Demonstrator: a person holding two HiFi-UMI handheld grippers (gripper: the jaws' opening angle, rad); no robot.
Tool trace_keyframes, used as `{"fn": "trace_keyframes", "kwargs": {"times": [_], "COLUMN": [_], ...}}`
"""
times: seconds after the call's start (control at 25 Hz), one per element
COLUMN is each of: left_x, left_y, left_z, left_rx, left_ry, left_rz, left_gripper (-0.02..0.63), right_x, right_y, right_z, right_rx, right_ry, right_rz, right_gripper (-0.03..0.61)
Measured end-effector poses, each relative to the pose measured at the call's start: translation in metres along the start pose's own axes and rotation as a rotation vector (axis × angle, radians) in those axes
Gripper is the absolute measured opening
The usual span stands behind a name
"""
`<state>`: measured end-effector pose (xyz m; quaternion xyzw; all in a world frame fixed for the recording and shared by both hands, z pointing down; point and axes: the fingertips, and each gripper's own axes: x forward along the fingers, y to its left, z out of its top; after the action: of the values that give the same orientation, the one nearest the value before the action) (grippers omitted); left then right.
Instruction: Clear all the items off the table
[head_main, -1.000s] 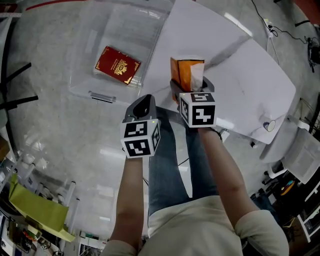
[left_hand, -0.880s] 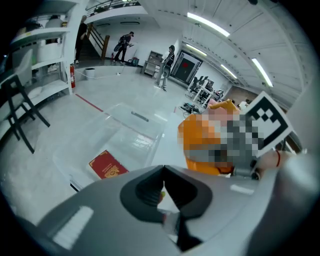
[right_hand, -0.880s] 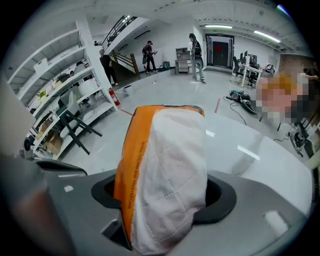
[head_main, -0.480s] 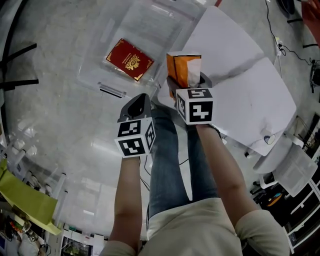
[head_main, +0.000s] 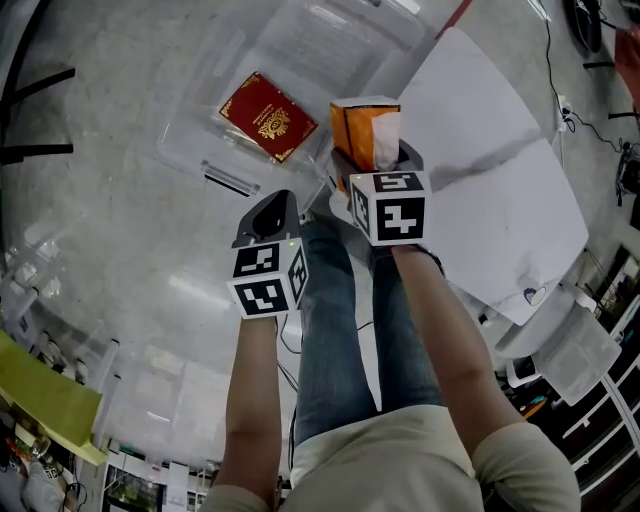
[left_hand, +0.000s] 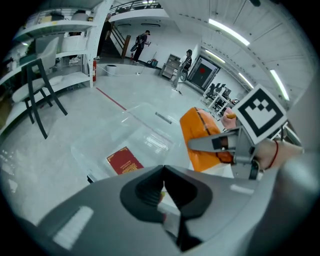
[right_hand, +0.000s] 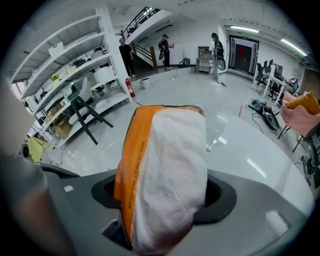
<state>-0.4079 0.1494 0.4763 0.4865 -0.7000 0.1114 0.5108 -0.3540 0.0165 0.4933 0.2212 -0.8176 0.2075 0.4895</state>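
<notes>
Orange pack (head_main: 365, 128) is held over the table (head_main: 500, 200) edge, beside the clear bin (head_main: 330, 40), by the right gripper (head_main: 376, 160), its jaws wide around it. It could be dropped outside the bin if let go too soon. Soft orange wrap and quilted white tissue are seen. Nothing is held by the closed left gripper (head_main: 272, 212).

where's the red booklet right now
Head view, upper left: the red booklet lies flat inside the clear plastic bin on the floor, just left of the orange tissue pack.
</notes>
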Motion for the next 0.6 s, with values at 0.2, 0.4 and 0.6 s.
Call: {"fn": "trace_keyframes", "kwargs": {"times": [0.2, 0.4, 0.6], "left_x": [0.008, 0.017, 0.026], "left_y": [0.016, 0.028, 0.039], "left_z": [0.001, 0.002, 0.003], "left_rx": [-0.016, -0.037, -0.042], "left_ry": [0.002, 0.006, 0.009], "left_rz": [0.008, 0.012, 0.029], "left_gripper": [0.009, 0.009, 0.009], "right_x": [0.020, 0.042, 0.065], "right_y": [0.006, 0.014, 0.017], "right_z": [0.012, 0.025, 0.036], "right_rx": [-0.031, -0.066, -0.096], "right_ry": [0.006, 0.015, 0.032], "right_rz": [-0.001, 0.009, 0.006], "right_gripper": [0.360, 0.360, 0.360]}}
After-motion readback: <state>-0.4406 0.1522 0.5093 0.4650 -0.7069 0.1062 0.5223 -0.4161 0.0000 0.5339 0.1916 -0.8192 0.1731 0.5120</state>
